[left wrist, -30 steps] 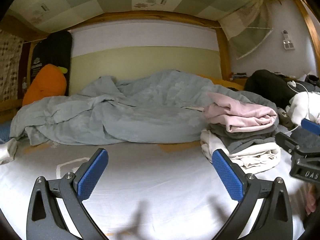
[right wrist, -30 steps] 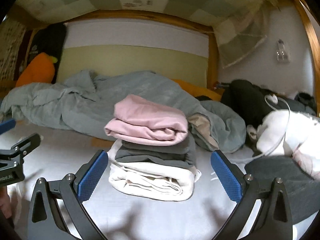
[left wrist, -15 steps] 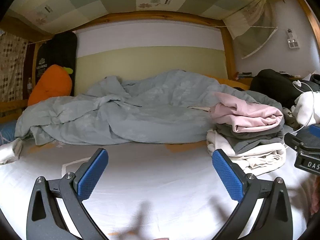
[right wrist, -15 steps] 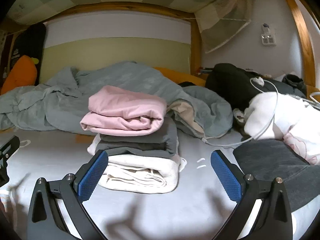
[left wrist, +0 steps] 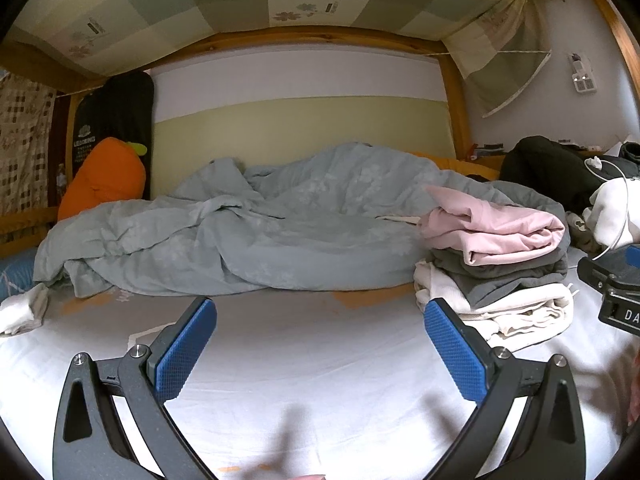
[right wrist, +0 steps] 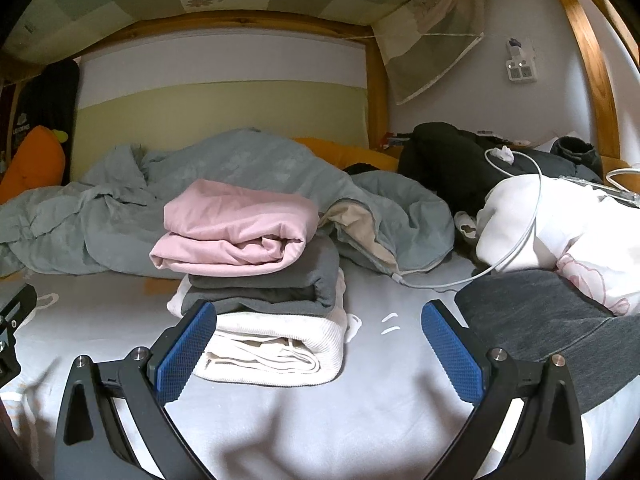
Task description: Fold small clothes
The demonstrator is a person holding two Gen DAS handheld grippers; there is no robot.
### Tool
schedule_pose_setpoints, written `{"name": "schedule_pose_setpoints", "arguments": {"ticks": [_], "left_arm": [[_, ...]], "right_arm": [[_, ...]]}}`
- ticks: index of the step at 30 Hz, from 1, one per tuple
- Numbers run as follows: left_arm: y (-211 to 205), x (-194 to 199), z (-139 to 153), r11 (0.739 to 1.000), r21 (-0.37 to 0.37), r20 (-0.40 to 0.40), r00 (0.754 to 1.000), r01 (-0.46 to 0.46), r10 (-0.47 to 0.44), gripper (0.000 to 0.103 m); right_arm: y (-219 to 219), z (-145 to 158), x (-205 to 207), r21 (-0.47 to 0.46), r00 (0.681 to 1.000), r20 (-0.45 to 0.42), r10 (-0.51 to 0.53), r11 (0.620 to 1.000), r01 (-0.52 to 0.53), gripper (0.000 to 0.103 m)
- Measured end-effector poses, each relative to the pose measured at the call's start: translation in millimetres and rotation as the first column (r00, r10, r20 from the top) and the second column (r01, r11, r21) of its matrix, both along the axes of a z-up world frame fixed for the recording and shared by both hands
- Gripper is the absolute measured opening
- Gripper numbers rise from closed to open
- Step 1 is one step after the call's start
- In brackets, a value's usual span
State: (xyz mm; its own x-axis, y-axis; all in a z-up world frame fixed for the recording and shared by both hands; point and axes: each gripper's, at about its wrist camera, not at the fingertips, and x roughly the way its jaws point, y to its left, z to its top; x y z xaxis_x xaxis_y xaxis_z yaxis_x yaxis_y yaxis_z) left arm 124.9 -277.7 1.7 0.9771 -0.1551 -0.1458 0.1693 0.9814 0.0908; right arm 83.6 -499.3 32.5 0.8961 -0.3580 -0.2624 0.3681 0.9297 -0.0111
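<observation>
Both the left gripper (left wrist: 320, 354) and right gripper (right wrist: 318, 350) hover released and empty; the folded stack (right wrist: 256, 280) sits centre-left, probably stacked to keep the sheet (left wrist: 320, 344) free for folding

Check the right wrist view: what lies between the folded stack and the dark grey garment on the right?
Only bare sheet separates the folded stack from the dark grey garment; a white cable crosses behind.

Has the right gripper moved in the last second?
Yes. The right gripper has swung rightward: the folded stack has slid left in its view, toward the left finger.
</observation>
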Motion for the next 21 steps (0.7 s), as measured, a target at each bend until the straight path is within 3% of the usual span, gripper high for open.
{"name": "schedule_pose_setpoints", "arguments": {"ticks": [9,21], "left_arm": [[2.0,1.6,-0.3,1.0,-0.021,-0.021,1.0,0.003,-0.003,0.103],[-3.2,-4.7,1.0,1.0,0.005,0.022,1.0,0.002,-0.002,0.103]], "right_arm": [[2.6,0.7,2.4,-0.013,1.0,-0.004,0.012,1.0,-0.012,0.103],[6.8,1.4,2.1,-0.022,1.0,-0.001,0.008,1.0,-0.008,0.103]]}}
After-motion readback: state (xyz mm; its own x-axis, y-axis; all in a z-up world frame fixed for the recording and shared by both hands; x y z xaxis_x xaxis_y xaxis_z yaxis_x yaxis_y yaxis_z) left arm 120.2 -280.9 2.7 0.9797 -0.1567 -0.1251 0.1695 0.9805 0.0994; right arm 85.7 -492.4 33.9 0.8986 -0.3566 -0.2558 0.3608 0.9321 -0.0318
